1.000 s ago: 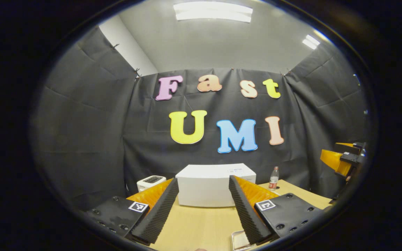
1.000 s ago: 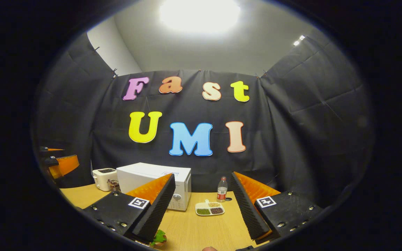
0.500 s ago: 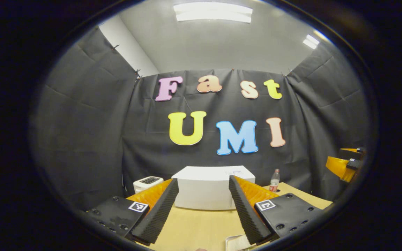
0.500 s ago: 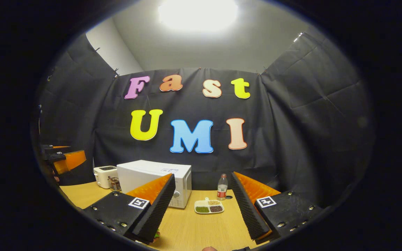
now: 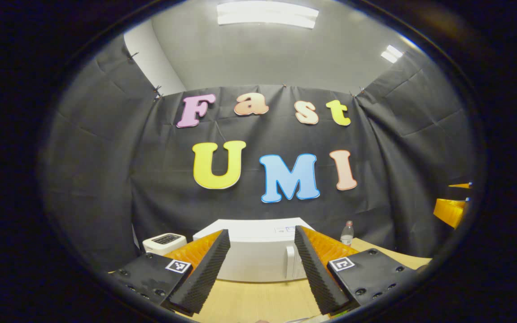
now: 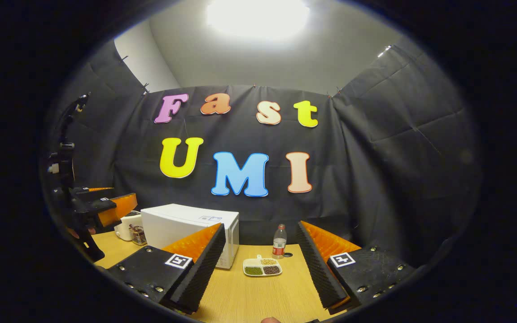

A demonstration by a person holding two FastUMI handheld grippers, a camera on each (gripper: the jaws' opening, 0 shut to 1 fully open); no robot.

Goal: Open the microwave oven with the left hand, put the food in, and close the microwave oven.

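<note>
The white microwave point(image 5: 254, 253) stands at the back of the wooden table, its door closed and its handle point(image 5: 289, 262) at the right. My left gripper point(image 5: 260, 274) is open and empty, a short way in front of the door. In the right gripper view the microwave point(image 6: 182, 229) is at the left, and a white divided dish of food point(image 6: 262, 267) lies on the table to its right. My right gripper point(image 6: 260, 274) is open, empty and above the table, short of the dish. The left gripper point(image 6: 106, 207) shows at the far left.
A white toaster point(image 5: 164, 242) stands left of the microwave and a small plastic bottle point(image 6: 279, 242) to its right, behind the dish. Bare wooden table point(image 6: 258, 298) lies in front of both grippers. The right gripper point(image 5: 452, 210) shows at the far right of the left gripper view.
The left gripper has moved closer to the microwave, which now looms larger with its handle in sight. In the right gripper view the left gripper has come further in from the left.
</note>
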